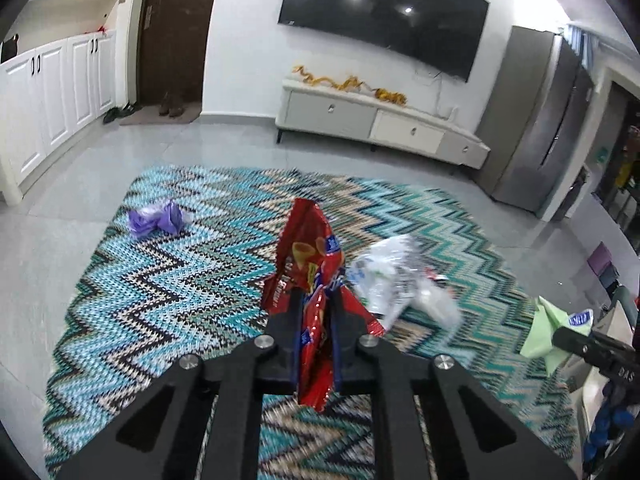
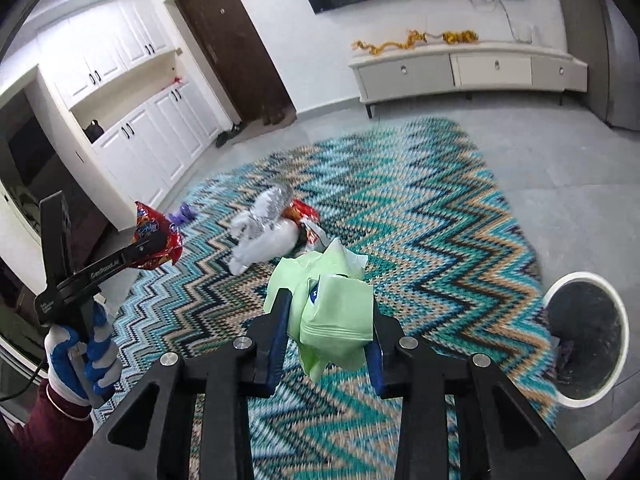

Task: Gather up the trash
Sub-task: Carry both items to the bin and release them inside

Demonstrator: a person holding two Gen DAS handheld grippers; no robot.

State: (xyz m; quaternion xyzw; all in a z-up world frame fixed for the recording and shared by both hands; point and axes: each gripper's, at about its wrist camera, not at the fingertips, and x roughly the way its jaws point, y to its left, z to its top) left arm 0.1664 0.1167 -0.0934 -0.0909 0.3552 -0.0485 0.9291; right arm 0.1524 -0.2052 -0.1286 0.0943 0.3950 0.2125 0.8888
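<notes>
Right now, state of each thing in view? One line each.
left gripper: shut on red snack bag, lifted off the rug.
right gripper: shut on green packet, lifted off the rug.
purple bag: crumpled, lying on the rug.
clear plastic wrap: crumpled, lying on the rug.
bin: upright, open, lined dark.
door: closed.
TV: off.

Both wrist views look down over the zigzag rug (image 1: 180, 280) toward the TV wall.

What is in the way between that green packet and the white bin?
Nothing visible. The right gripper holds the green packet above the rug; the white bin stands open beside it, only bare rug between.
</notes>
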